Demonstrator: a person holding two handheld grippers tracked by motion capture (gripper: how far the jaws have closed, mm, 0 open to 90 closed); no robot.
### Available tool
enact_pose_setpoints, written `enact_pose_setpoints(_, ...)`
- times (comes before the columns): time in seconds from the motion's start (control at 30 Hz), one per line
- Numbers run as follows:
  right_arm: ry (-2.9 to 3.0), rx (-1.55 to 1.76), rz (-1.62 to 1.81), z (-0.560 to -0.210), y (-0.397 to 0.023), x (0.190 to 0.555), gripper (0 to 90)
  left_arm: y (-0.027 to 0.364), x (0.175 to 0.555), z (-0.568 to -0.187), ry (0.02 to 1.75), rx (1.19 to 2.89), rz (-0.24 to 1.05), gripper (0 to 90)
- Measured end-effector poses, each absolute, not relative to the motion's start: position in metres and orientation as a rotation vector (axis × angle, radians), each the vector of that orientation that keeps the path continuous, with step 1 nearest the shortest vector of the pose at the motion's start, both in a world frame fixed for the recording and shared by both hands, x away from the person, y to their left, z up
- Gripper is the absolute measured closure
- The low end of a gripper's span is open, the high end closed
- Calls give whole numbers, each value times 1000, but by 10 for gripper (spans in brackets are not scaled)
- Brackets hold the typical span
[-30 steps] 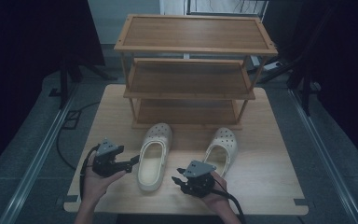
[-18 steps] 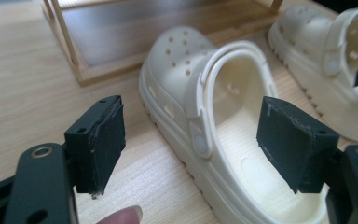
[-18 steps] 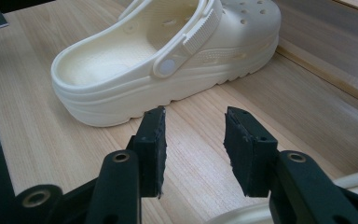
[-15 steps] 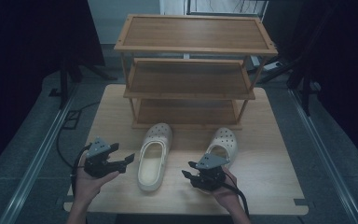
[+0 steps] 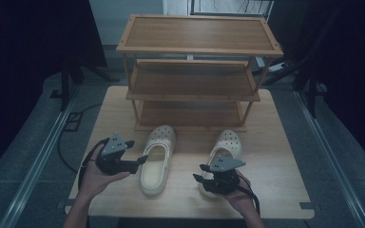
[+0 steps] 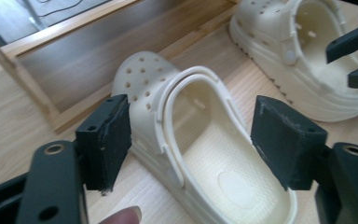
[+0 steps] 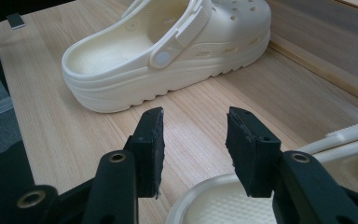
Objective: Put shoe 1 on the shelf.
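Your jaws stand spread on both the left gripper (image 5: 140, 160) and the right gripper (image 5: 198, 179), holding nothing, so both clogs, left clog (image 5: 158, 156) and right clog (image 5: 223, 152), lie on the table (image 5: 275, 190) at the rack's (image 5: 195, 71) six o'clock, not yet shelved.

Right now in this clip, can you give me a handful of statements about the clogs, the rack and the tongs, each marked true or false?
1. Both cream clogs, the left clog and the right clog, lie on the table. True.
2. A clog sits on the top shelf of the wooden shoe rack. False: the shelves hold no clog.
3. The left tongs are clamped on the left clog. False: the jaws stand apart on either side of its heel end, and the pads do not press it.
4. The right tongs are open with nothing between them. True.
5. The clogs' toes point toward the rack. True.
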State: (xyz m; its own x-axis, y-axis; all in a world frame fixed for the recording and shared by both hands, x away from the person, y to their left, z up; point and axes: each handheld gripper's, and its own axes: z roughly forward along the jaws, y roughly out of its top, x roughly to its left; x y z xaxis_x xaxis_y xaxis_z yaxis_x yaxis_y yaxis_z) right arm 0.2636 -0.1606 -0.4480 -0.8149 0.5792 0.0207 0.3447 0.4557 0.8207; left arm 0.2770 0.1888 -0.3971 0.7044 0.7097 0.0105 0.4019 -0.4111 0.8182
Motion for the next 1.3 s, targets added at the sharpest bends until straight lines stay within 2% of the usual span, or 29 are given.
enact_pose_setpoints(0.33, 2451, 810, 1256, -452, -161, 261, 554, 182, 290, -395, 811, 2107, 427, 421)
enact_pose_setpoints(0.5, 2439, 836, 1230, -453, -165, 260, 548, 172, 303, -393, 728, 2216, 361, 454)
enact_pose_setpoints(0.97, 2454, 865, 1200, -461, -166, 264, 544, 139, 343, -395, 502, 2480, 399, 464)
enact_pose_setpoints(1.2, 2445, 881, 1204, -461, -169, 266, 545, 125, 360, -408, 467, 2550, 388, 474)
enact_pose_setpoints(1.3, 2448, 879, 1207, -461, -169, 267, 545, 121, 365, -418, 451, 2595, 408, 510)
